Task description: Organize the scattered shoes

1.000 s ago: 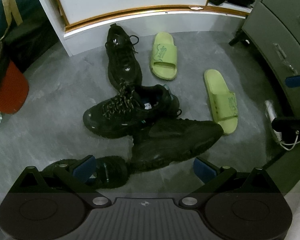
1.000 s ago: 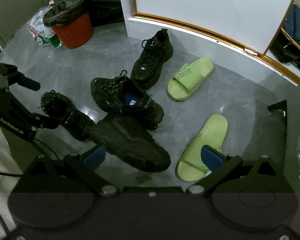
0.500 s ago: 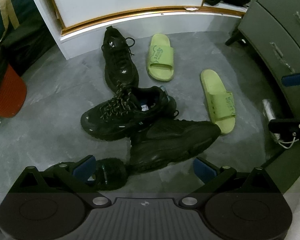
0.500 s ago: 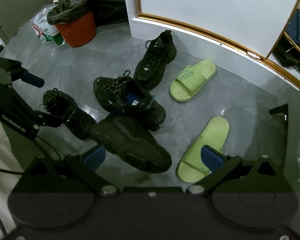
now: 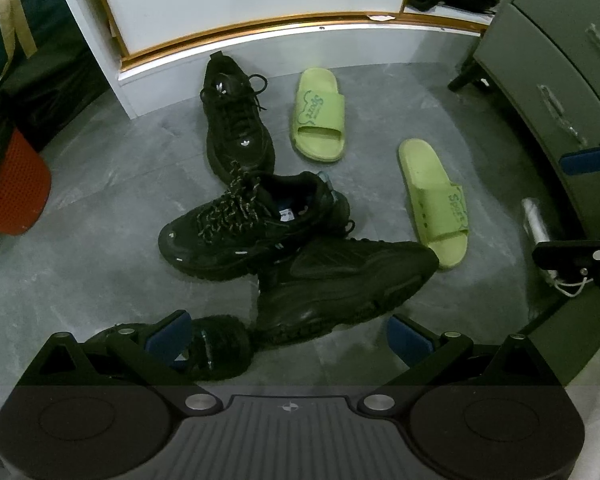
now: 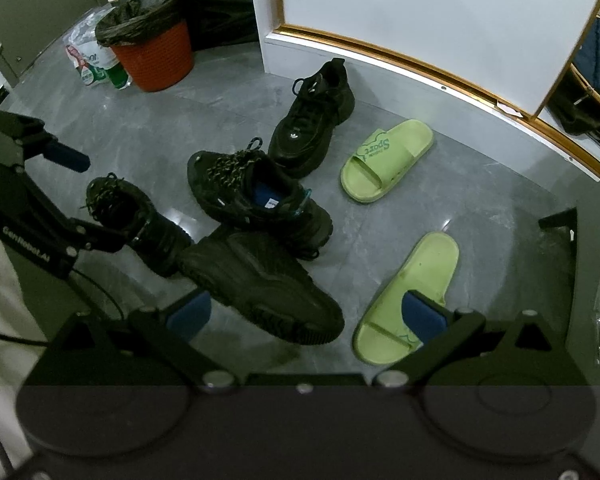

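Several black sneakers lie in a heap on the grey floor. One [image 5: 236,120] points at the wall. A laced one [image 5: 252,224] rests against a plain one [image 5: 340,284]. A fourth [image 5: 208,344] lies under my left finger. Two green slides [image 5: 320,116] [image 5: 436,200] lie apart to the right. My left gripper [image 5: 288,336] is open, low over the plain sneaker's near side. My right gripper [image 6: 306,314] is open above the plain sneaker's [image 6: 260,284] toe, its right finger over the near slide [image 6: 412,296]. Neither holds anything.
A white cabinet with gold trim [image 5: 260,36] backs the shoes. A grey drawer unit [image 5: 560,80] stands on the right. An orange bin with a black liner [image 6: 152,52] and bottles [image 6: 96,68] sit at the far left, with dark bags behind.
Both views drift only slightly; the right camera has shifted a little so the scene sits lower and further right. No shoe has moved and both grippers stay open.
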Available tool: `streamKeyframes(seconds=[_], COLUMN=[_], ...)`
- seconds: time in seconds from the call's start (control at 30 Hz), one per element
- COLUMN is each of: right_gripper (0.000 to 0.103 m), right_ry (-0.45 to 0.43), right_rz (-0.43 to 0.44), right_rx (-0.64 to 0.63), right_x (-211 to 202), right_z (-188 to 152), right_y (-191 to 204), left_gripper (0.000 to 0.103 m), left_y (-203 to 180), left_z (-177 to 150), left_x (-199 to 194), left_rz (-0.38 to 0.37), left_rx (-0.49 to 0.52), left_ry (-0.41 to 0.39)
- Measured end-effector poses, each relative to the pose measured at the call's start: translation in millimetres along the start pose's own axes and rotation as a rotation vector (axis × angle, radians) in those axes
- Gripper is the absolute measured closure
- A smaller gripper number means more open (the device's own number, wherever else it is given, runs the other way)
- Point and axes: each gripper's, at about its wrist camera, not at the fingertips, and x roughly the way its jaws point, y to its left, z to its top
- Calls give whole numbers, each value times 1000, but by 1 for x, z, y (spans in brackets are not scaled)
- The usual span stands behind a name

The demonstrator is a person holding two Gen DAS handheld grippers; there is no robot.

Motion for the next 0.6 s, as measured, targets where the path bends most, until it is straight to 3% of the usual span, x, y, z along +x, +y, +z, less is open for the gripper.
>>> streamKeyframes(seconds=[0.6], right_gripper=[0], right_ry=[4], right_rz=[7], right_rx=[-11], right_x=[0], right_z=[-2], right_y=[3], left_gripper=[0], left_y=[-1], left_z=[2], left_x=[1], left_rz=[-6], left_rx=[-4], left_ry=[9])
